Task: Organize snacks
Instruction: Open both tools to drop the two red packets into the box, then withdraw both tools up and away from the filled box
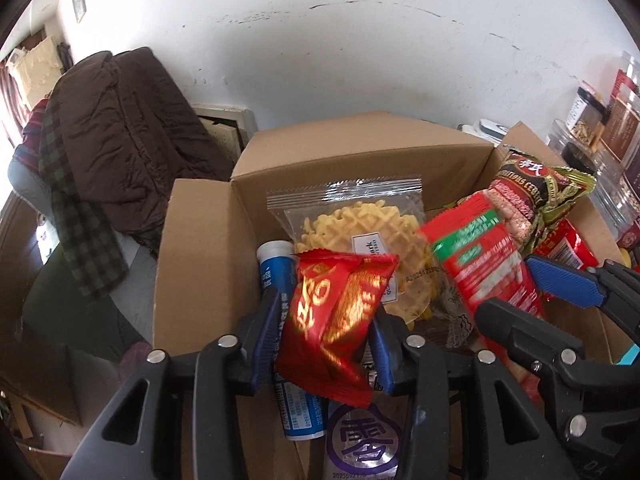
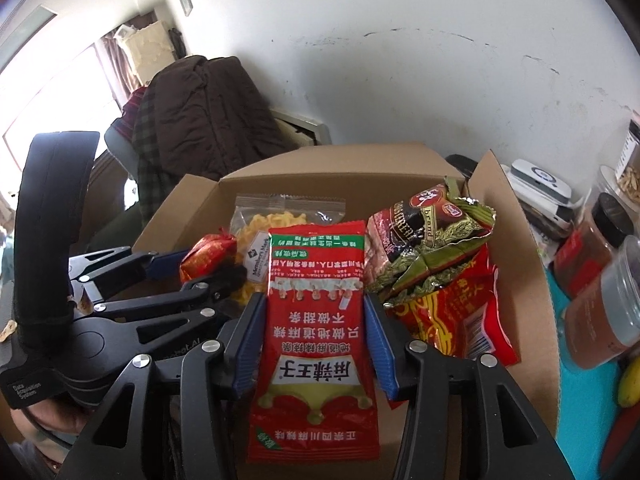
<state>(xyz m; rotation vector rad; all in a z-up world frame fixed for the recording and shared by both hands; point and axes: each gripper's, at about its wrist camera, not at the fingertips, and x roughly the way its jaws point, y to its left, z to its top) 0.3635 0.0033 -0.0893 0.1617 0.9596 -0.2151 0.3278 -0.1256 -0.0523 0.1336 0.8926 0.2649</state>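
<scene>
White scuffed wall (image 1: pixel 360 40) behind, brown quilted coat (image 1: pixel 132 128) draped over a chair to the left, with a green plaid cloth hanging under it. Your open cardboard box (image 1: pixel 200 248) sits in front, flaps up, plain matte corrugated brown.

Inside the box: a clear crinkly bag of yellow waffle-grid cookies (image 1: pixel 352 236) standing against the back wall, a blue-and-white tube (image 1: pixel 276 276) lying along the left side, and a dark glossy foil cereal bag (image 2: pixel 432 240) crumpled on top of a red-and-gold packet (image 2: pixel 452 316) at the right.

Your left gripper (image 1: pixel 326 320) has a shiny red foil packet with gold script (image 1: pixel 336 320) between its blue ribbed fingers (image 1: pixel 266 340); both pads touch the puffy sides, so it is gripped over the box. Your right gripper (image 2: pixel 316 320) holds a flat red sachet with a green band and Chinese print (image 2: pixel 316 340), upside down to you, pads against both edges. It crowds in just right of the left gripper, close to the cereal bag.

Right of the box, on the bench: clear plastic jars (image 2: pixel 604 312) with brown contents, a black-lidded jar (image 2: pixel 600 232), a white device (image 2: pixel 540 180), and a teal mat (image 2: pixel 580 400).
</scene>
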